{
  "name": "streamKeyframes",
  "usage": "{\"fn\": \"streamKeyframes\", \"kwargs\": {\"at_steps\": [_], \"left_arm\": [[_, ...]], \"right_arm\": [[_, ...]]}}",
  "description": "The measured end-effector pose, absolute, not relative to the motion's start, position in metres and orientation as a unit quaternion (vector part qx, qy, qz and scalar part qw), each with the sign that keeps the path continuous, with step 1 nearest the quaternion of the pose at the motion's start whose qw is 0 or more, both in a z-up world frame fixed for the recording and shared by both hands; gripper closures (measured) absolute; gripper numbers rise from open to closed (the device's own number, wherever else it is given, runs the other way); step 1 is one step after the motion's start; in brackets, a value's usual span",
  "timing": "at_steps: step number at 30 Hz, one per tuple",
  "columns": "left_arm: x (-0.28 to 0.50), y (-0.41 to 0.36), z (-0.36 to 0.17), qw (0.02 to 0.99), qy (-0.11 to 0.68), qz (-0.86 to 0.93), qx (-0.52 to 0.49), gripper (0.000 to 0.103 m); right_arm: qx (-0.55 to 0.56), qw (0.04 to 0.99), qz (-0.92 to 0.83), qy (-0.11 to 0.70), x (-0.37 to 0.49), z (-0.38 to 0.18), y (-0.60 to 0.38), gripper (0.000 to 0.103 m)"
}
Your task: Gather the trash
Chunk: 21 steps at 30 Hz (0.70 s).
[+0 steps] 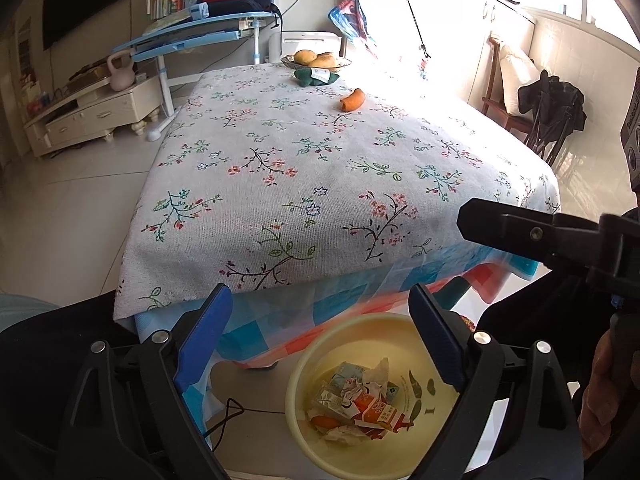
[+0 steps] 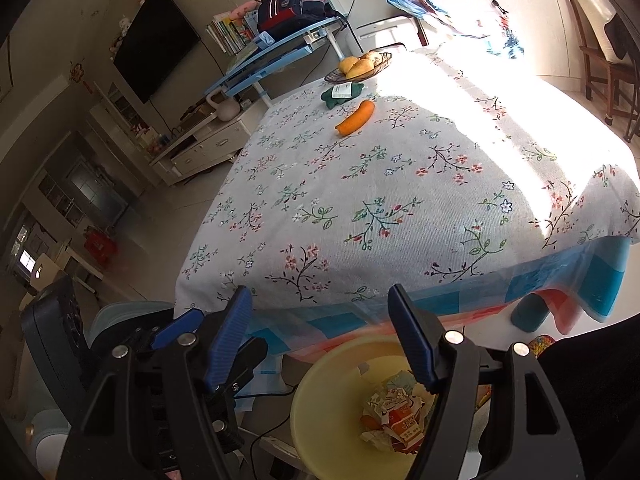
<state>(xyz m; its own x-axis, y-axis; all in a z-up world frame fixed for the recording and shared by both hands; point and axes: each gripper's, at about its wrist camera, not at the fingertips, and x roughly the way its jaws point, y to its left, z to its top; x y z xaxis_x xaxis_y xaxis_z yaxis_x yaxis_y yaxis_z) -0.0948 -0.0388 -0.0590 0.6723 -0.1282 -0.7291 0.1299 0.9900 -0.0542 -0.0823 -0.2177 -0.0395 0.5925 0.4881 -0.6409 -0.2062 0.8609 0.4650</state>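
A pale yellow basin [image 1: 298,376] [image 2: 312,384] sits on the floor below the table's near edge. It holds crumpled paper and flattened drink cartons [image 1: 356,400] [image 2: 396,412]. My left gripper [image 1: 320,292] hangs over the basin, open, with nothing between its blue pads. My right gripper [image 2: 318,292] is also above the basin, open and empty. One of its black fingers [image 1: 500,224] reaches in from the right in the left wrist view. An orange carrot [image 1: 353,100] [image 2: 356,118] lies on the floral tablecloth [image 1: 280,168] at the far side.
At the table's far edge stand a fruit bowl [image 1: 316,60] [image 2: 360,67] and a green packet [image 1: 316,77] [image 2: 344,94]. A checked cloth hangs below the floral one. A black cable [image 1: 228,412] lies on the floor left of the basin. A chair [image 1: 548,116] stands at the right.
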Motion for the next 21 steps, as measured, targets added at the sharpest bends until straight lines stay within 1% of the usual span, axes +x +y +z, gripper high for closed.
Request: {"fn": "streamKeyframes", "kwargs": {"at_steps": [6,9,21], "left_arm": [[-0.0925,-0.0374,-0.0608,0.913,0.402,-0.068,-0.006,0.015],[-0.0921,-0.0377,-0.0613,0.913,0.402,-0.068,-0.005,0.014],[-0.0927,-0.0343,-0.0566,0.921,0.385,-0.06,-0.008,0.013]], "right_arm": [[0.163,0.875,0.198,0.41,-0.0823,-0.0423,-0.2137,0.035],[0.158,0.876,0.196,0.411,-0.0831,-0.0431,-0.2118,0.033],[0.137,0.886,0.188,0.402,-0.084,-0.0407,-0.2072,0.029]]}}
